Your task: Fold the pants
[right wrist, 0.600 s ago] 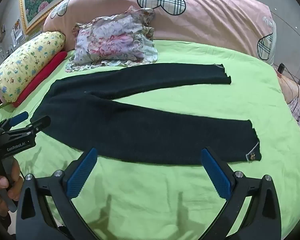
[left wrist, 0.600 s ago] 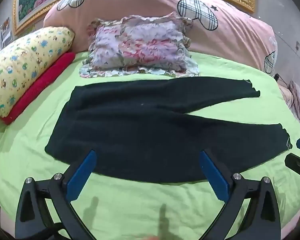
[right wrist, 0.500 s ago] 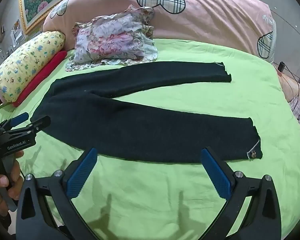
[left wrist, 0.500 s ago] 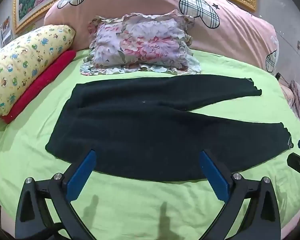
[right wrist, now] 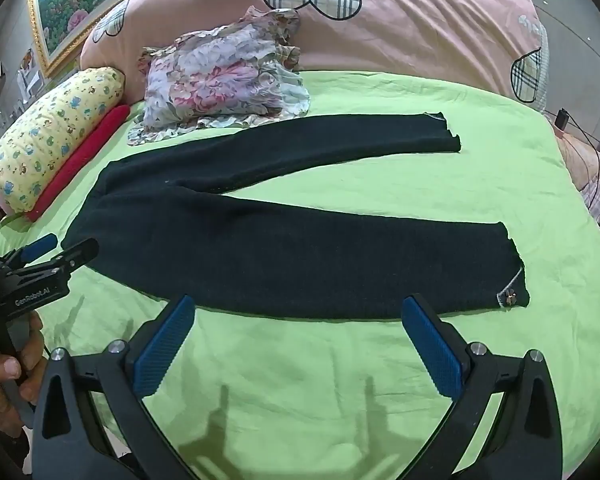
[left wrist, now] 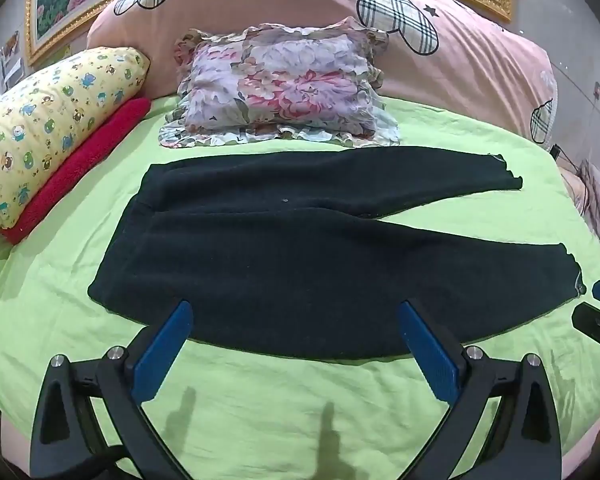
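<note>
**Black pants spread flat on the green bed**

The black knit pants (left wrist: 324, 256) lie unfolded on the lime-green bedsheet (left wrist: 260, 400), waistband toward the yellow cartoon-print bolster (left wrist: 48, 120) and the red towel roll (left wrist: 80, 172) beside it, legs splayed apart. A frilled floral pillow (left wrist: 280, 88) sits just past the far leg, against the pink heart-patterned duvet (right wrist: 400, 28). The left gripper (left wrist: 294, 334) hovers wide open at the near edge of the pants; the right gripper (right wrist: 298, 326) hangs equally wide, holding nothing.
</note>
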The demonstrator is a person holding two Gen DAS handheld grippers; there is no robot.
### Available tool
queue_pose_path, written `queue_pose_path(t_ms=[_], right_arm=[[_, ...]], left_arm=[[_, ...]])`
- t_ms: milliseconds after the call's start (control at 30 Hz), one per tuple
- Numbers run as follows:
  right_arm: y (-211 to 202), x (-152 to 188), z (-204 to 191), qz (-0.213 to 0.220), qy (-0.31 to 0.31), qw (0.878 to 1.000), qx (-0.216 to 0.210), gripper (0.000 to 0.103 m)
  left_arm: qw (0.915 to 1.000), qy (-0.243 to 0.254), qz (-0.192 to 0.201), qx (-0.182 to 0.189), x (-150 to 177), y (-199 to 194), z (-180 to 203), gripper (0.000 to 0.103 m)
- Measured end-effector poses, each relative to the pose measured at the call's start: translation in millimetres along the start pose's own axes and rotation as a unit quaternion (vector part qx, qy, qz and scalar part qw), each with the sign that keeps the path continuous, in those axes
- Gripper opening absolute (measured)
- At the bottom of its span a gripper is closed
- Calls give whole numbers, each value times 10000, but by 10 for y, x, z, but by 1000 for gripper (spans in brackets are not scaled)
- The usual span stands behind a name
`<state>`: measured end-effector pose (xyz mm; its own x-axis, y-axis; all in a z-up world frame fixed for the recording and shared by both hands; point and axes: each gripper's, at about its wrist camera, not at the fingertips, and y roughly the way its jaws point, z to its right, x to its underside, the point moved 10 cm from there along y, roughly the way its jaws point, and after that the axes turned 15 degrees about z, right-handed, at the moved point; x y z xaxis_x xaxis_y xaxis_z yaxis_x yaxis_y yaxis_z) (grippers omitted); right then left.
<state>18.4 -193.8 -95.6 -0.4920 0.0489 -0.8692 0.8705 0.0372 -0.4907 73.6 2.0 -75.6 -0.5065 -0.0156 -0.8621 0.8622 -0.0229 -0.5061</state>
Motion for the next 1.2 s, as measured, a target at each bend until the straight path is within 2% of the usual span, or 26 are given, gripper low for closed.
queue_pose_path(t_ms=[567,1200], right_arm=[[181,134,184,-161,369,9991,106,103],[206,110,226,-183,381,9990,117,103]], left_arm=[[9997,219,-56,66,22,94,128,103],[9994,265,-161,128,100,183,203,103]])
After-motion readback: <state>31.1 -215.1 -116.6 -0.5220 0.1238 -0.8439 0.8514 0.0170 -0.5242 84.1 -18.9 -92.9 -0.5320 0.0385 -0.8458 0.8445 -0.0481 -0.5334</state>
